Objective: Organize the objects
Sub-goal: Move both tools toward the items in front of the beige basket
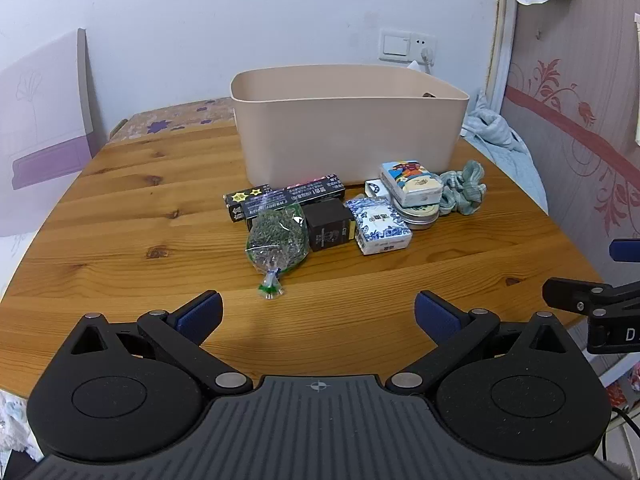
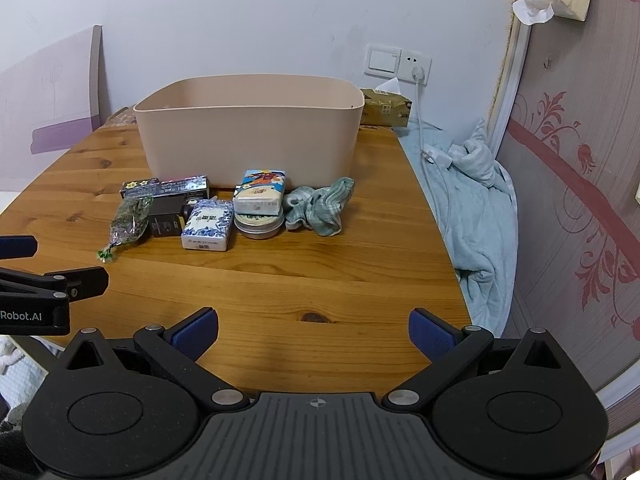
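A beige plastic bin [image 1: 348,136] [image 2: 248,140] stands at the back of the wooden table [image 1: 140,216] [image 2: 360,272]. In front of it lie a long black box [image 1: 280,196] [image 2: 164,187], a clear bag of green bits [image 1: 278,236] [image 2: 130,218], a small dark box [image 1: 328,226] [image 2: 166,216], a blue-and-white pack [image 1: 378,224] [image 2: 208,224], a colourful box [image 1: 410,182] [image 2: 260,192] on a round tin [image 1: 420,214] [image 2: 258,226], and a teal cloth [image 1: 464,192] [image 2: 320,206]. My left gripper [image 1: 318,314] and right gripper [image 2: 313,330] hover open and hold nothing, short of the objects.
A white board [image 1: 44,128] leans on the wall at left. A light blue blanket [image 2: 476,208] lies past the table's right edge, by a patterned panel [image 2: 580,160]. A tissue box [image 2: 386,108] sits behind the bin. A cable [image 2: 420,120] hangs from the wall socket.
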Demonstrator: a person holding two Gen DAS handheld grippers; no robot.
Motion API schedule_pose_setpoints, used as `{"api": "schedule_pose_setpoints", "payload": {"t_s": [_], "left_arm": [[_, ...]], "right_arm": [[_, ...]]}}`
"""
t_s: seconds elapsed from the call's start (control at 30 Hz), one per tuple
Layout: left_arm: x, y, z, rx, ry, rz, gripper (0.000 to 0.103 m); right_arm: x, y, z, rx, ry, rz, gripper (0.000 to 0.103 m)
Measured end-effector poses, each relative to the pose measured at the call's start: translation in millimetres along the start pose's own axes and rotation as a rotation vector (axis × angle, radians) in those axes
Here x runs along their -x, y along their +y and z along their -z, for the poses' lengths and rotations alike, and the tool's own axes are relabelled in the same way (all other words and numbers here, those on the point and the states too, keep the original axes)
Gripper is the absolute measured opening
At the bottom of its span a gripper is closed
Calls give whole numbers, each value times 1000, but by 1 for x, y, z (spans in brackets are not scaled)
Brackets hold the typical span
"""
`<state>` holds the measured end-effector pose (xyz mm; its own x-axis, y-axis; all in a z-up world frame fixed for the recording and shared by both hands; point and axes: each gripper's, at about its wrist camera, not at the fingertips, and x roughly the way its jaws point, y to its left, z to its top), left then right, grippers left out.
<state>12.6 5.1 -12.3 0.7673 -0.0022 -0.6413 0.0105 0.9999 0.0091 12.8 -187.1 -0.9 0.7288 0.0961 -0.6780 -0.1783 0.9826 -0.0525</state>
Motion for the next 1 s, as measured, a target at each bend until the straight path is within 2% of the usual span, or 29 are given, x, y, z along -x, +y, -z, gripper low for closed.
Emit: {"api": "schedule_pose_setpoints", "payload": {"t_s": [0.47,1.0], "left_arm": [[-14,5,-8,19,25,5,103],[-54,29,-24,86,75,-8,103]], "right_arm": [[-11,-6,-8,-20,5,2,103],[-38,-16,-30,-69,5,25,103]]}}
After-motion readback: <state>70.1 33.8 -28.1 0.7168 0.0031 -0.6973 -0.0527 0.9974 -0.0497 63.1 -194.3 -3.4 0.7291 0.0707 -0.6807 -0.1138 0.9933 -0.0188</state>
